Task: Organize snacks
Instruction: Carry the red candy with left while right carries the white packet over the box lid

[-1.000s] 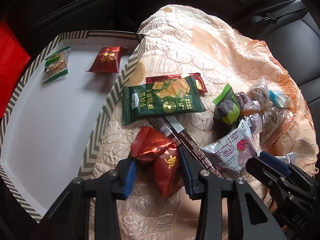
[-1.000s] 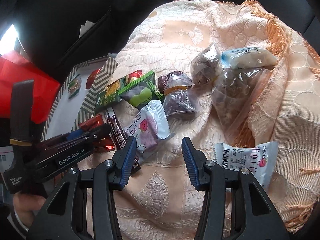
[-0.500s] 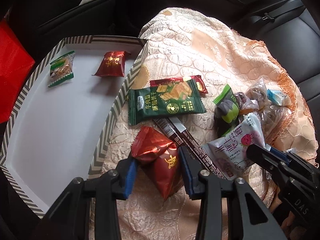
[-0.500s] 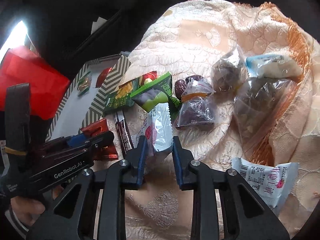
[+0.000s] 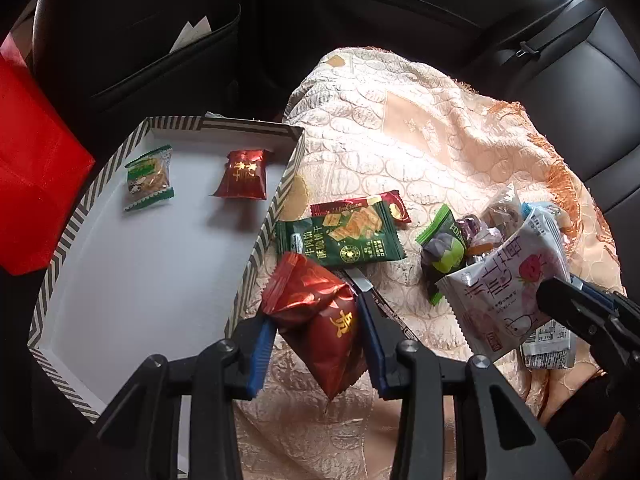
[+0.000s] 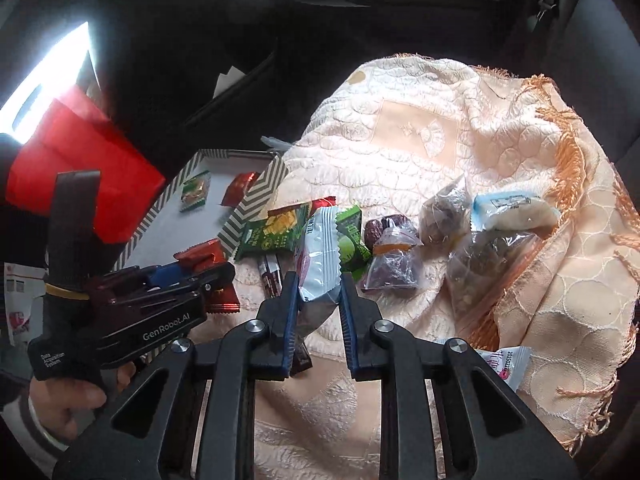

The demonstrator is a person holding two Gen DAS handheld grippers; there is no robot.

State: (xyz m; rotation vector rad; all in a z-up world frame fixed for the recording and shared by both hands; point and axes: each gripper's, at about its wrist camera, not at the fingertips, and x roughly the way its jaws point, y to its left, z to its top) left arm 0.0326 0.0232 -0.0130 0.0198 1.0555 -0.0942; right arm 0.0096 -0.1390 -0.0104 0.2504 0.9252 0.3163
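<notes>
My left gripper [image 5: 316, 332] is shut on a red foil snack packet [image 5: 316, 316] and holds it above the peach cloth [image 5: 420, 136], just right of the white tray [image 5: 256, 248]. The tray holds a small green-edged cookie packet [image 5: 149, 178] and a red packet [image 5: 242, 174]. My right gripper [image 6: 319, 300] is shut on a white strawberry-print packet [image 6: 318, 256] and holds it lifted; it shows at the right in the left wrist view [image 5: 508, 292]. A green cracker packet [image 5: 340, 236] and a green plum packet [image 5: 442, 248] lie on the cloth.
Clear bags of dried fruit [image 6: 394, 264] and a blue-white packet [image 6: 512, 212] lie further right on the cloth. Another white packet [image 6: 506, 364] lies at the right edge. A red bag [image 5: 28, 184] stands left of the tray. Dark car seats surround everything.
Both grippers have lifted with their packets. The right gripper closed on the white strawberry packet and raised it. The left gripper raised the red packet and moved back.
</notes>
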